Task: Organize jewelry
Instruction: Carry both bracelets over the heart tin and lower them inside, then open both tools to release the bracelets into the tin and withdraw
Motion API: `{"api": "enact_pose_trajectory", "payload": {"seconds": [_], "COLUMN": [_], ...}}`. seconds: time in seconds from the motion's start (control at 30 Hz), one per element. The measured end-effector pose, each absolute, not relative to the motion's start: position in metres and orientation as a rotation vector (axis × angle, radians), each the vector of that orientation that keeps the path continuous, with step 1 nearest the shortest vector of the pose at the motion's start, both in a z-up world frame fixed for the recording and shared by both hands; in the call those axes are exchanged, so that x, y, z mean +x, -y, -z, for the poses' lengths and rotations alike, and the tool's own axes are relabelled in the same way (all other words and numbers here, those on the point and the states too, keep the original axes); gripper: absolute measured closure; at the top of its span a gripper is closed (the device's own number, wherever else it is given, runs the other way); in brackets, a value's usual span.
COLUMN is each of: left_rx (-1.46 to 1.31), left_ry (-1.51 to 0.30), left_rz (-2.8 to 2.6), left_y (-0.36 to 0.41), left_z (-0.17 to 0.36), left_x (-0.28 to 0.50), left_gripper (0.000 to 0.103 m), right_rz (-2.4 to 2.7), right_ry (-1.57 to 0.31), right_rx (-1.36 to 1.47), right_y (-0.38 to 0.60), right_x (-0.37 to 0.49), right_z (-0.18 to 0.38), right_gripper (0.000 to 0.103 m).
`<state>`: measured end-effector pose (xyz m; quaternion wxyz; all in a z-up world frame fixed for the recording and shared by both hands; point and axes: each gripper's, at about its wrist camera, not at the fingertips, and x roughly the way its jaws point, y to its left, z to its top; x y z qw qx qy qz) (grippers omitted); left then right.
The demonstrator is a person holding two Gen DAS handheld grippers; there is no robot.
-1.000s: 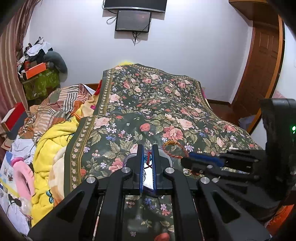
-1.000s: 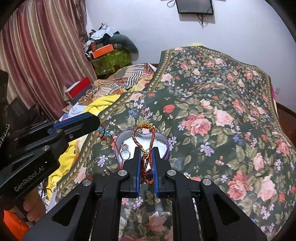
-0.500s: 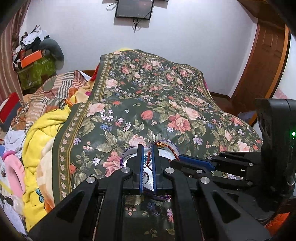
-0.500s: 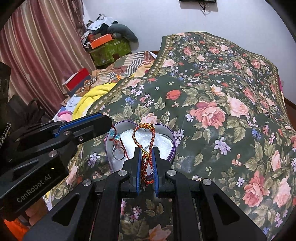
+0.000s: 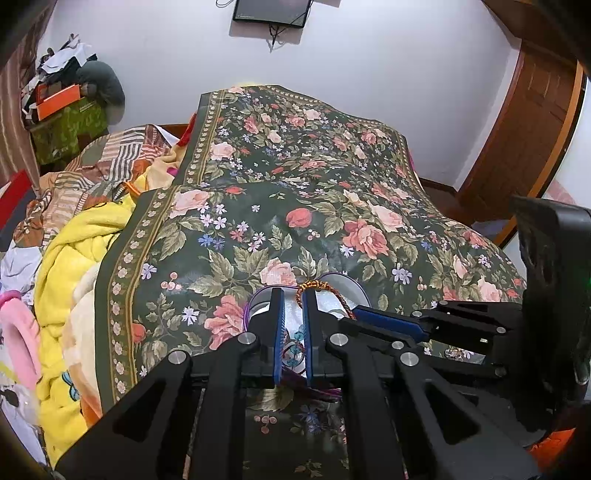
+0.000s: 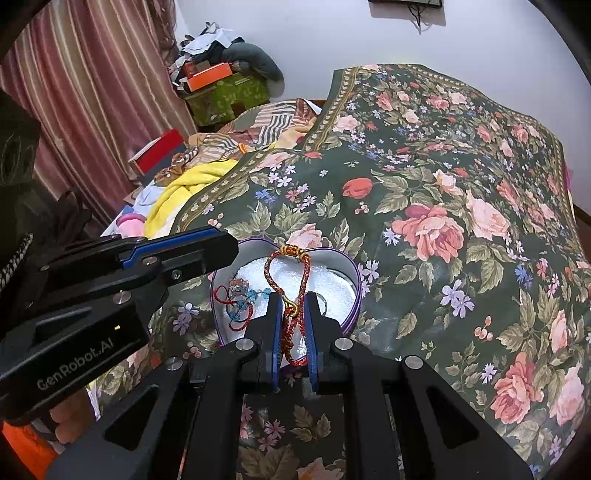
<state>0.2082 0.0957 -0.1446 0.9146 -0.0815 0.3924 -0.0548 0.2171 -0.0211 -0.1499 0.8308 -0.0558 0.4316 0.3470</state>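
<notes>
Work surface: a bed under a dark green floral bedspread [image 6: 424, 192], rumpled, with a patterned border band along its left edge. Left of that edge lies a heap of yellow blanket [image 5: 70, 266] and striped cloth, then clutter against a striped curtain [image 6: 92, 92]. White wall behind with a mounted screen [image 5: 271, 11]; wooden door [image 5: 532, 122] at right in the left wrist view. A heart-shaped box [image 6: 352, 273] with purple rim and white lining sits on the spread near the cameras, well in from the border band; open cloth extends beyond it and to its right. Right gripper [image 6: 293, 314]: fingers narrow, pinching a red-and-gold braided bracelet [image 6: 303, 277] whose loop stands up over the box's lining. A red cord with blue beads [image 6: 240, 299] lies in the left part of the box, beside a ring-like piece too small to make out. Left gripper [image 5: 293, 321]: fingers narrowly apart above the box, blue beads visible in the gap; cannot tell whether anything is pinched. The two grippers converge over the box, close together, the left one's tip over the box's left rim.
</notes>
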Motion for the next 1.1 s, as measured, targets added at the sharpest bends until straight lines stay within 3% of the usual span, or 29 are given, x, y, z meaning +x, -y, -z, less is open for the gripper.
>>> {"api": "enact_pose_trajectory", "payload": {"seconds": [0.17,0.3,0.37,0.67,0.83,1.1], "left_rx": [-0.151,-0.147,-0.147,-0.136,-0.119,-0.081], "left_ry": [-0.803,-0.796,-0.792,-0.776,-0.759,-0.726], "left_rz": [0.09,0.07,0.06,0.051,0.054,0.067], "left_y": [-0.097,-0.099,-0.101,-0.101,-0.095,-0.077], "left_z": [0.142,0.139,0.137,0.126,0.115,0.098], "left_x": [0.205,0.201,0.199,0.185,0.175,0.158], "left_gripper": [0.096,0.081,0.078,0.078,0.078,0.073], "right_rz": [-0.736,-0.727,-0.728,-0.718,-0.698,-0.658], "right_ry": [-0.935,-0.937,-0.937,-0.92,-0.875,-0.812], "right_rx": [-0.125,-0.139,-0.142,-0.129,-0.114,-0.11], "right_y": [0.019,0.018,0.019,0.03,0.039,0.065], "right_x": [0.219,0.217,0.217,0.212,0.206,0.193], "right_z": [0.153,0.153,0.152,0.136,0.121,0.097], "right_gripper": [0.087,0.085,0.084,0.082,0.059,0.059]}}
